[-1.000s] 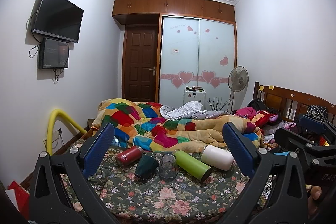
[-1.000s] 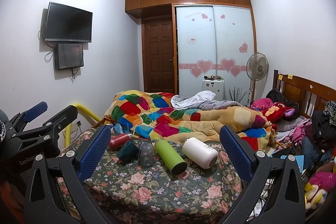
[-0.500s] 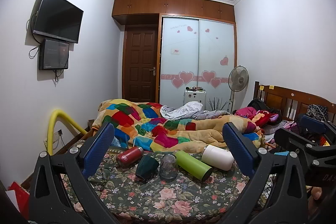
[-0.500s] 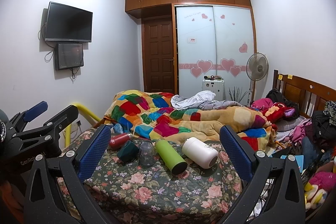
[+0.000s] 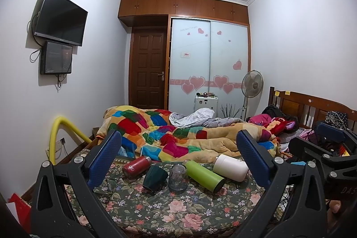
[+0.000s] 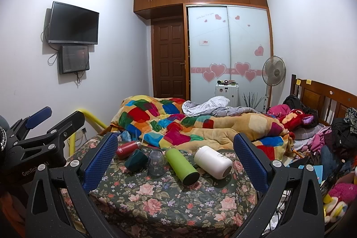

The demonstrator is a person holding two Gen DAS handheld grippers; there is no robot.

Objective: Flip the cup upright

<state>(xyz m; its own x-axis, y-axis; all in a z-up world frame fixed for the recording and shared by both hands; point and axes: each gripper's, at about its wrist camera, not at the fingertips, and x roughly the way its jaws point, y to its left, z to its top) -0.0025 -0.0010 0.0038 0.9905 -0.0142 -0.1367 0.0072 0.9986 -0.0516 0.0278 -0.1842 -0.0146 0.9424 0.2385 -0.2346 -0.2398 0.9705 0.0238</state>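
Observation:
Several cups and flasks lie on a floral cloth (image 5: 156,211) at the near end of the bed. From left: a red flask (image 5: 136,167) on its side, a dark green cup (image 5: 155,177) tipped over, a clear glass (image 5: 177,175) standing mouth down, a green flask (image 5: 205,175) and a white flask (image 5: 231,167) on their sides. They also show in the right wrist view: green cup (image 6: 136,160), glass (image 6: 156,162). My left gripper (image 5: 178,157) and right gripper (image 6: 175,155) are open, empty and held back from them.
A patchwork quilt (image 5: 178,137) is heaped right behind the cups. Clothes and soft toys (image 6: 312,126) pile up on the right by the wooden headboard (image 6: 323,97). A yellow tube (image 5: 64,133) curves up at the left wall. A fan (image 6: 273,73) stands by the wardrobe.

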